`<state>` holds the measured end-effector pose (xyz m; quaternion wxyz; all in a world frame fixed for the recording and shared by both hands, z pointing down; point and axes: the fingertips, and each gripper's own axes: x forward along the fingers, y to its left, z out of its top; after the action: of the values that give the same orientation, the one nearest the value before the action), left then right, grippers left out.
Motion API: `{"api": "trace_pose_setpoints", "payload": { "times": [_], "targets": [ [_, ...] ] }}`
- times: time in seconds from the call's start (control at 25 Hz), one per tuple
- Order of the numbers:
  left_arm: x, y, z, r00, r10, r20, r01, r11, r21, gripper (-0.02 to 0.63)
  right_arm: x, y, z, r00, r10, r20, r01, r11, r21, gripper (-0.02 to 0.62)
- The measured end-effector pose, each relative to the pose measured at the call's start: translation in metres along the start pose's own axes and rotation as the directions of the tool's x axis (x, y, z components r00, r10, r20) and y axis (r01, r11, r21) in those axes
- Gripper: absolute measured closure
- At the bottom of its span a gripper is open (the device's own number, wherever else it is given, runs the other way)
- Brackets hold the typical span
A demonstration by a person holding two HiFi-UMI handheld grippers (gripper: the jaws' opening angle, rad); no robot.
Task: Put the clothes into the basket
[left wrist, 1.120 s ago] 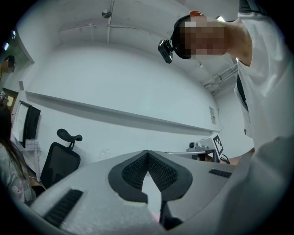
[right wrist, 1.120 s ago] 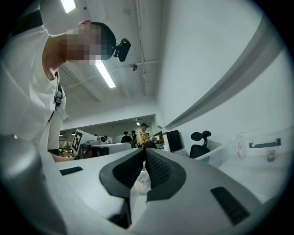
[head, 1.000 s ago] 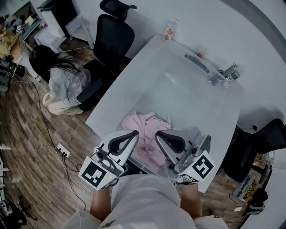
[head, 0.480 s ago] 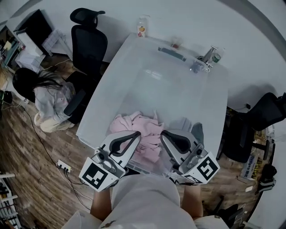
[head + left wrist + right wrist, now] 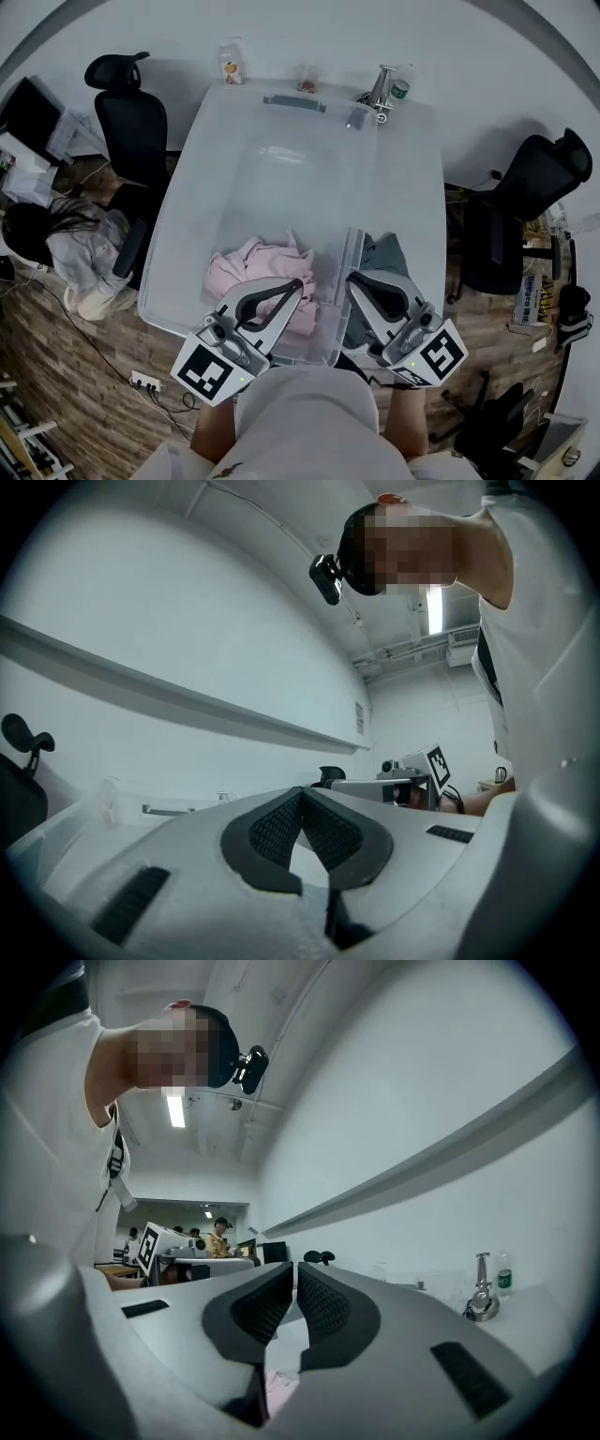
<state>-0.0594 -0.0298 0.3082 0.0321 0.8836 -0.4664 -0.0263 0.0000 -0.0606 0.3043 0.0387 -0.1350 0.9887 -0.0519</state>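
A clear plastic basket (image 5: 339, 298) stands on the white table (image 5: 422, 234) in the head view, with a heap of pink clothes (image 5: 248, 274) in its near end. A grey-green garment (image 5: 382, 255) lies on the table just outside the basket's right wall. My left gripper (image 5: 298, 284) is shut and empty over the near edge of the pink heap. My right gripper (image 5: 352, 278) is shut and empty too, just right of that wall and beside the grey garment. The left gripper view shows its jaws (image 5: 300, 791) closed at the tip. In the right gripper view the jaws (image 5: 294, 1266) are closed, with a pink scrap below.
Black office chairs stand at the table's left (image 5: 131, 117) and right (image 5: 530, 192). A person (image 5: 66, 248) sits at the left. Small bottles (image 5: 230, 61), a metal stand (image 5: 382, 89) and a green-labelled bottle (image 5: 403, 84) are at the table's far edge. A power strip (image 5: 145, 380) lies on the floor.
The view has swung so that the table and basket now lie straight ahead. Both grippers swung round with it and stayed shut. The grey garment has come into sight by the right gripper.
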Motion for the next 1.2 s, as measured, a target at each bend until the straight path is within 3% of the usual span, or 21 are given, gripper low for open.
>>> {"api": "trace_pose_setpoints", "payload": {
  "times": [0.6, 1.0, 1.2],
  "targets": [
    [0.067, -0.048, -0.022, 0.973, -0.203, -0.108, 0.207, 0.978, 0.022, 0.6, -0.071, -0.043, -0.013, 0.973, -0.225, -0.045, 0.223, 0.974, -0.037, 0.575],
    [0.102, -0.072, -0.046, 0.939, -0.277, -0.203, 0.298, 0.951, 0.084, 0.6, -0.097, -0.074, -0.076, 0.91, -0.325, -0.257, 0.329, 0.944, -0.029, 0.574],
    [0.113, -0.08, -0.055, 0.928, -0.292, -0.23, 0.322, 0.94, 0.108, 0.6, -0.105, -0.081, -0.108, 0.883, -0.333, -0.332, 0.356, 0.934, 0.01, 0.531]
  ]
}}
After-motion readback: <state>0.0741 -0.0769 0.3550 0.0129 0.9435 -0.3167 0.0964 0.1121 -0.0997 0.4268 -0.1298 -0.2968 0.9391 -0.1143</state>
